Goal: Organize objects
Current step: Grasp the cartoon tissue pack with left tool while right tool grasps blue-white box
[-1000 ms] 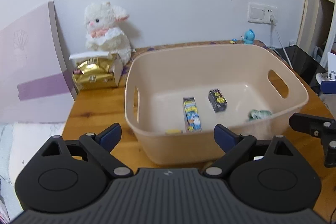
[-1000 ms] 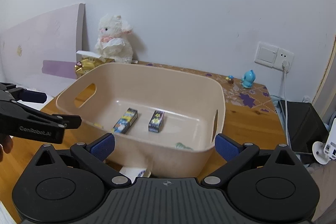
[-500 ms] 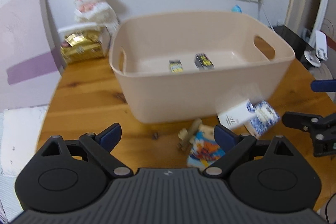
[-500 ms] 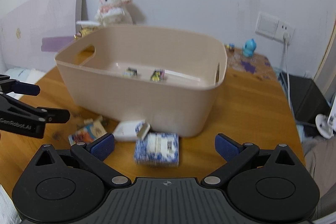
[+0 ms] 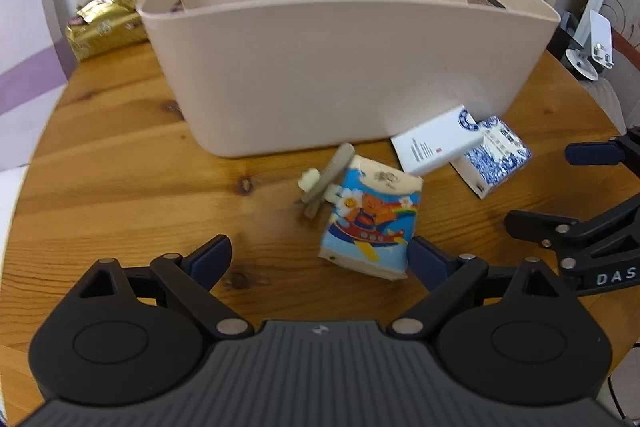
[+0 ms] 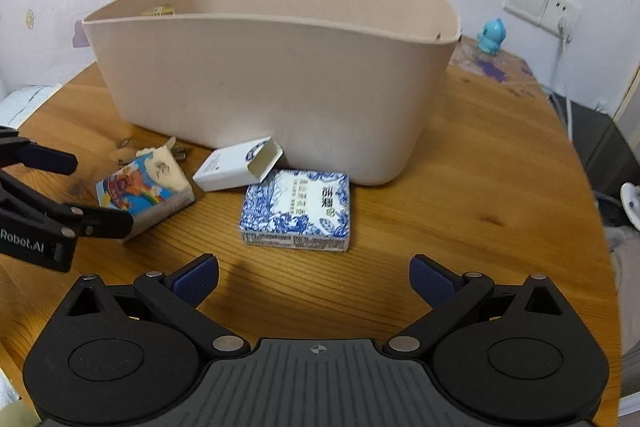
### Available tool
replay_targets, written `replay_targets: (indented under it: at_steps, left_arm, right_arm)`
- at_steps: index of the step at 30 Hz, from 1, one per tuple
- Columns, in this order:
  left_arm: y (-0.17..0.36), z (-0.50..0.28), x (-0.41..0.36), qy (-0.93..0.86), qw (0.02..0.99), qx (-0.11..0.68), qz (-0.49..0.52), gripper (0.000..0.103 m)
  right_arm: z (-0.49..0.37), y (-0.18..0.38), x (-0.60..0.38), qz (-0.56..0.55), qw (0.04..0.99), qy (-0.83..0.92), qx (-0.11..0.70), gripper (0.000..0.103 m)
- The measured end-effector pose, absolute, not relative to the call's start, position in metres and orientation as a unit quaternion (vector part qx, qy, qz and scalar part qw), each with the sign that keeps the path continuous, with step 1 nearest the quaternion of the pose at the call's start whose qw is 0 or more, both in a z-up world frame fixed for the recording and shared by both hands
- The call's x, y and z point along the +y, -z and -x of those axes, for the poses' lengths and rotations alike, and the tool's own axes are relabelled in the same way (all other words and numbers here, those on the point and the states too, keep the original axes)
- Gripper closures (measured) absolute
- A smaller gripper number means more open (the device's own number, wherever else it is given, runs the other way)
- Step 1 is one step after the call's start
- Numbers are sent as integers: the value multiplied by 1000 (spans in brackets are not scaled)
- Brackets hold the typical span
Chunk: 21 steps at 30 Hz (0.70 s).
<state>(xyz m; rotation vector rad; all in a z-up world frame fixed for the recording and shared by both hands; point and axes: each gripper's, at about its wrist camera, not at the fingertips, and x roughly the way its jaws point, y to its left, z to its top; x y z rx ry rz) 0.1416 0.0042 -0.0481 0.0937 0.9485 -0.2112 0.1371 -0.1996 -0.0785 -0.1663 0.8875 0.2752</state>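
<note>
Tabletop (image 5: 120, 179): cartoon packet (image 5: 370, 223) just beyond left gripper (image 5: 320, 259).

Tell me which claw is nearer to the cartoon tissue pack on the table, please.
Left. The left claw is open just in front of the cartoon tissue pack, one finger almost beside its corner. The right claw, also open, faces the blue-patterned box, well to the pack's right.

The left gripper (image 6: 60, 183) reads "Robot.AI"; the right gripper (image 5: 560, 187), "DAS".

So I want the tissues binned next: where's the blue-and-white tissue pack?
Right wrist view, centre: blue-and-white tissue pack lies on the table before the beige bin, beside the white box.
</note>
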Motion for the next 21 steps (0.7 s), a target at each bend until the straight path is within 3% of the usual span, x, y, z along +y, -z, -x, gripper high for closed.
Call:
replay_targets:
  at_steps: [12, 21]
  left_arm:
    - [58, -153, -4, 113, 884, 451, -57, 10]
    - [51, -146, 3, 113, 891, 436, -54, 40]
  right_arm:
    - [-155, 92, -195, 62, 894, -130, 425, 4]
    - [-154, 88, -187, 65, 902, -141, 402, 40]
